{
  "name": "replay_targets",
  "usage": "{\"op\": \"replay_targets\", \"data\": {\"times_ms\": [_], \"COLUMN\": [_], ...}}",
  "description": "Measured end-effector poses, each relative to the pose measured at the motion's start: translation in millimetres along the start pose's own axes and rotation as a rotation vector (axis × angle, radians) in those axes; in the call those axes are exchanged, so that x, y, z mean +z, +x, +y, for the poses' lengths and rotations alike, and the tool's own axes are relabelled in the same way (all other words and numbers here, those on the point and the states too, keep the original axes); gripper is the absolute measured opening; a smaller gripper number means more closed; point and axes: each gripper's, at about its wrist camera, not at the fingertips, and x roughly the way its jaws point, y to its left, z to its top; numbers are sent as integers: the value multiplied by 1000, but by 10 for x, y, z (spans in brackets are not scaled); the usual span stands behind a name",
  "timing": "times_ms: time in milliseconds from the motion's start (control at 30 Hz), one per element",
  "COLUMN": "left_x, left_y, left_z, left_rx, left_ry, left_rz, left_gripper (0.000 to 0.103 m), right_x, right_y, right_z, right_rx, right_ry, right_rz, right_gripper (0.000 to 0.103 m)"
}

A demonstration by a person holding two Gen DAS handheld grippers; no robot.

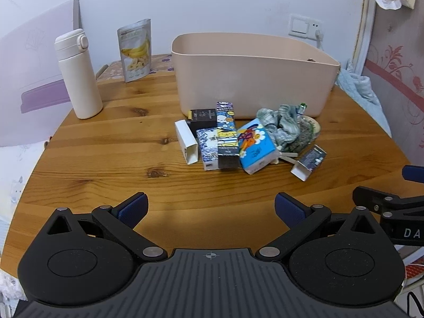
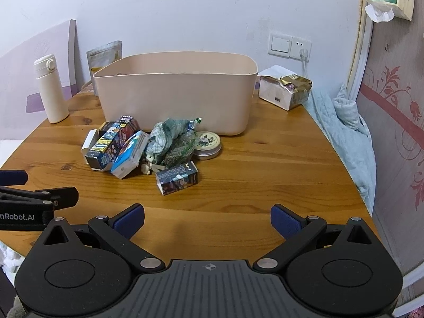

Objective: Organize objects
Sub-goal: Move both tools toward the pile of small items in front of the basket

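Observation:
A beige plastic bin (image 1: 249,79) (image 2: 175,95) stands at the back of the round wooden table (image 1: 106,164). In front of it lies a pile: several small printed boxes (image 1: 225,135) (image 2: 111,145), a white box (image 1: 186,141), a blue tissue pack (image 1: 255,145) (image 2: 129,153), a crumpled cloth (image 1: 281,126) (image 2: 167,135), a round tin (image 2: 206,144) and a small dark box (image 1: 310,161) (image 2: 177,180). My left gripper (image 1: 210,208) is open and empty, short of the pile. My right gripper (image 2: 207,218) is open and empty, near the table's front edge.
A white flask (image 1: 78,74) (image 2: 51,88) stands at the back left. A banana snack pouch (image 1: 135,50) leans on the wall. A wrapped package (image 2: 286,91) sits right of the bin. A pale blue blanket (image 2: 344,132) hangs off the table's right edge.

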Motion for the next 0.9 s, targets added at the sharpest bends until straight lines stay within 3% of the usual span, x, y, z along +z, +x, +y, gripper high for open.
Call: {"op": "replay_targets", "data": {"times_ms": [500, 900], "left_x": [213, 406], "left_y": [224, 421], "left_z": [79, 116], "left_rx": [-50, -68], "left_ry": [-19, -14], "left_rz": [35, 43], "left_gripper": [103, 103], "right_x": [97, 216], "right_y": [248, 493], "right_z": [-13, 58], "right_rx": [29, 40], "right_ry": [6, -18], "right_rz": [-36, 2], "right_gripper": [103, 103]}}
